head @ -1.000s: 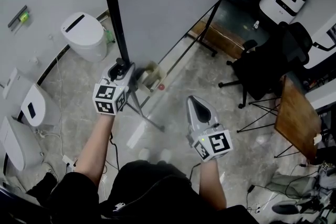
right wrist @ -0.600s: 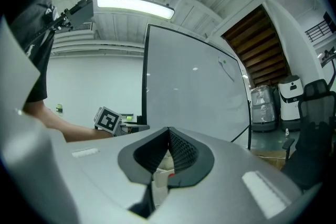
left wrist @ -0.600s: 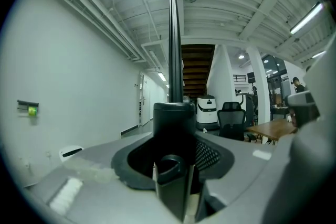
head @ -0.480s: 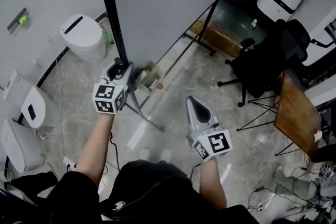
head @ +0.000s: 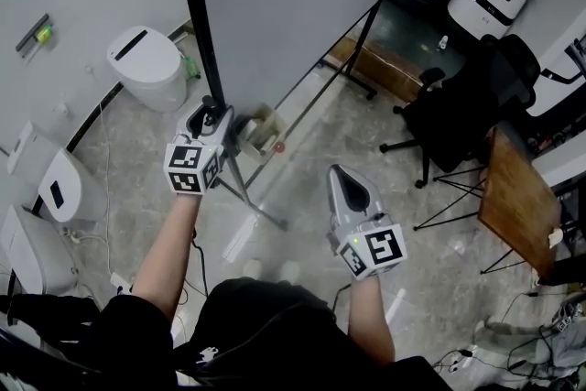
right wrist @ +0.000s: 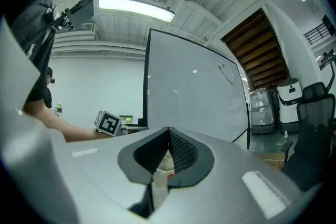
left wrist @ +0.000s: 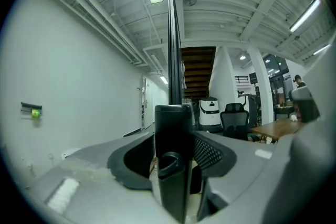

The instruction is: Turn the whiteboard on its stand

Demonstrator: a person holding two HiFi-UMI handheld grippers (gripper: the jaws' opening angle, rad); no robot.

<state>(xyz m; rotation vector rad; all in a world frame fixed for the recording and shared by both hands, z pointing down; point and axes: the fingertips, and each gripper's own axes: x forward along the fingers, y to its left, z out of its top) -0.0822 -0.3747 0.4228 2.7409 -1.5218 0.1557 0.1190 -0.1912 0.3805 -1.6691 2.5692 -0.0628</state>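
Observation:
The whiteboard (head: 293, 5) stands upright on its stand, its black side post (head: 197, 32) running down to my left gripper (head: 212, 113). In the left gripper view that post (left wrist: 173, 165) stands between the jaws of the left gripper (left wrist: 173, 136). The jaws have just been opening and sit loosely on either side of the post. The board's thin edge (left wrist: 172, 50) rises straight above. My right gripper (head: 341, 176) hovers lower right, apart from the board and shut on nothing. In the right gripper view the tips of the right gripper (right wrist: 168, 134) meet, with the board's face (right wrist: 194, 92) ahead.
The stand's legs (head: 252, 201) spread over the floor below my left hand, with a small box (head: 264, 133) by them. White machines (head: 146, 64) line the left wall. A black office chair (head: 458, 119) and a wooden table (head: 517, 206) stand to the right.
Both hands stay where they were. Only the head view has shifted slightly.

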